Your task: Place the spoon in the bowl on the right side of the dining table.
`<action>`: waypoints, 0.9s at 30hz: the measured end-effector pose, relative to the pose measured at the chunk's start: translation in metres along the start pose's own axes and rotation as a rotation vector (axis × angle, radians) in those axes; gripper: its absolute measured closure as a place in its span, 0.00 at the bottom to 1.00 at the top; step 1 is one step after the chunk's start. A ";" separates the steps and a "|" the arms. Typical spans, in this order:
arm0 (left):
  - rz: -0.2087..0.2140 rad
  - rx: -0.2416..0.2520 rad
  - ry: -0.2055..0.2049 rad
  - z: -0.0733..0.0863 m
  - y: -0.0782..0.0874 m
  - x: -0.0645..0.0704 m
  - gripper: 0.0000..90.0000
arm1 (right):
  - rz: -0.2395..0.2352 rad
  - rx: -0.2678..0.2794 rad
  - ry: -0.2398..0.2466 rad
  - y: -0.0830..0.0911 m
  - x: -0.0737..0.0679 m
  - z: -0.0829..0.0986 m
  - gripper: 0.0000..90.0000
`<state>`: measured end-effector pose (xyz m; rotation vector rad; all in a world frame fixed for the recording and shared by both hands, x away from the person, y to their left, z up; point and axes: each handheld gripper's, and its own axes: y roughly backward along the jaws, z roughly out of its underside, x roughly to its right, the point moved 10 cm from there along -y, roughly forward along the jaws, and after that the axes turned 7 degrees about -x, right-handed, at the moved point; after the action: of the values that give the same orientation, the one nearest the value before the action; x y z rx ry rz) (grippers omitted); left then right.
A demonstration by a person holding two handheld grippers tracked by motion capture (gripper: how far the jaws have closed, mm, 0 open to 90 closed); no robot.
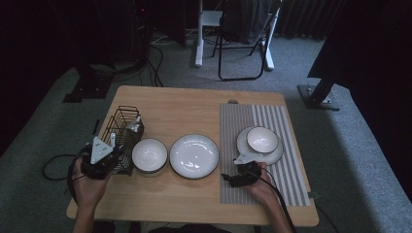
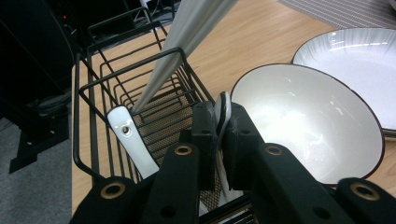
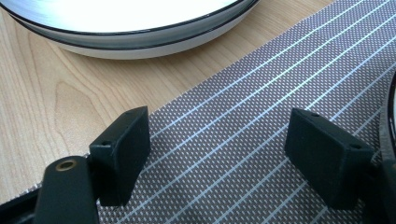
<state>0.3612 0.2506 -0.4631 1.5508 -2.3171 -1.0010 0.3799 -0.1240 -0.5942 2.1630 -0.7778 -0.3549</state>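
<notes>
My left gripper is shut on a white spoon, seen edge-on, at the near corner of a black wire basket. A second white spoon and a pale long utensil lean inside the basket. In the high view the left gripper sits at the basket by the table's left edge. A white bowl and a white plate lie to its right. My right gripper is open and holds nothing, low over the striped placemat.
On the placemat a small bowl sits on a plate, just right of the right gripper. The big plate's rim lies ahead of the right gripper. A chair stands beyond the table.
</notes>
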 end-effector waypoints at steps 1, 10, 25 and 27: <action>-0.003 0.002 -0.005 -0.001 0.000 -0.001 0.94 | 0.000 0.000 0.001 0.000 0.000 0.000 0.24; -0.002 0.051 -0.029 -0.017 0.013 -0.007 0.94 | 0.001 0.000 0.001 0.000 0.000 0.000 0.24; -0.029 0.151 -0.076 -0.060 0.046 -0.021 0.94 | 0.001 0.000 0.001 0.000 0.000 0.000 0.24; -0.034 0.166 -0.081 -0.066 0.051 -0.022 0.95 | 0.001 0.000 0.001 0.000 0.000 0.000 0.24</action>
<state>0.3645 0.2535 -0.3769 1.6436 -2.4946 -0.9154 0.3799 -0.1240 -0.5942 2.1632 -0.7781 -0.3534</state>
